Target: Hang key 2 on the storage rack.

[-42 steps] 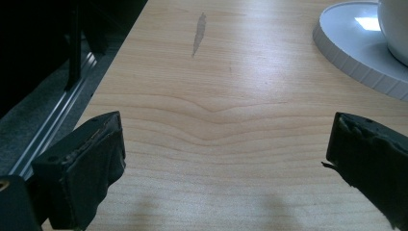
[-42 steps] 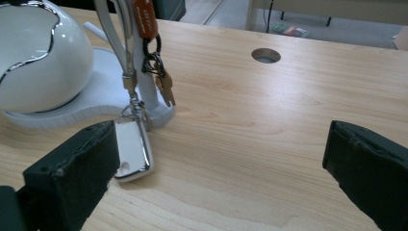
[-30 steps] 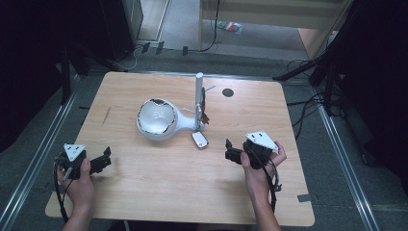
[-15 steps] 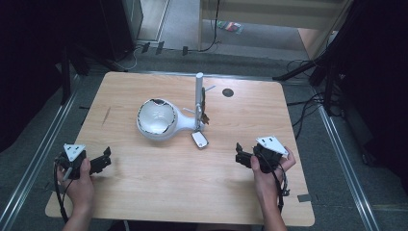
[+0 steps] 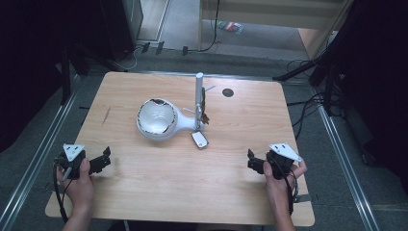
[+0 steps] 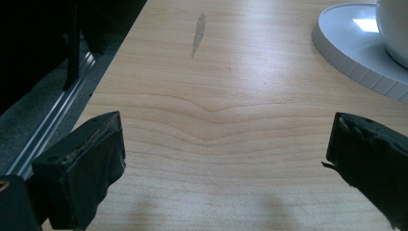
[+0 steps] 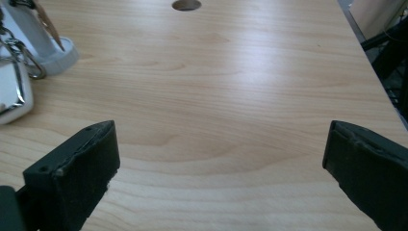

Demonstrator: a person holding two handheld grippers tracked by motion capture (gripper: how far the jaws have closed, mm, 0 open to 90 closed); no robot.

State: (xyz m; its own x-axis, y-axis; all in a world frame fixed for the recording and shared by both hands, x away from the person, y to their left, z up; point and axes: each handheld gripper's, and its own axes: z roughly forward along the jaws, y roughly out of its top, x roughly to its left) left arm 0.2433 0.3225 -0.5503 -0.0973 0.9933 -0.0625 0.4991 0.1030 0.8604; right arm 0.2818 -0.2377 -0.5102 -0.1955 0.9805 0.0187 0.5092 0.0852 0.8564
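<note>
On the wooden table [image 5: 159, 192], the white lamp [image 5: 159, 119] lies well apart from both gaping claws.

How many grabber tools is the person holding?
2. The left tool is over the table's near-left corner; the right tool is near its right edge. Both open, holding nothing.

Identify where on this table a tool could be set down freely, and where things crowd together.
Free: the near strip of table between the left gripper and right gripper; also the right side beyond the round hole. Crowded: mid-table, where the white bowl, upright post and small tag cluster.
</note>
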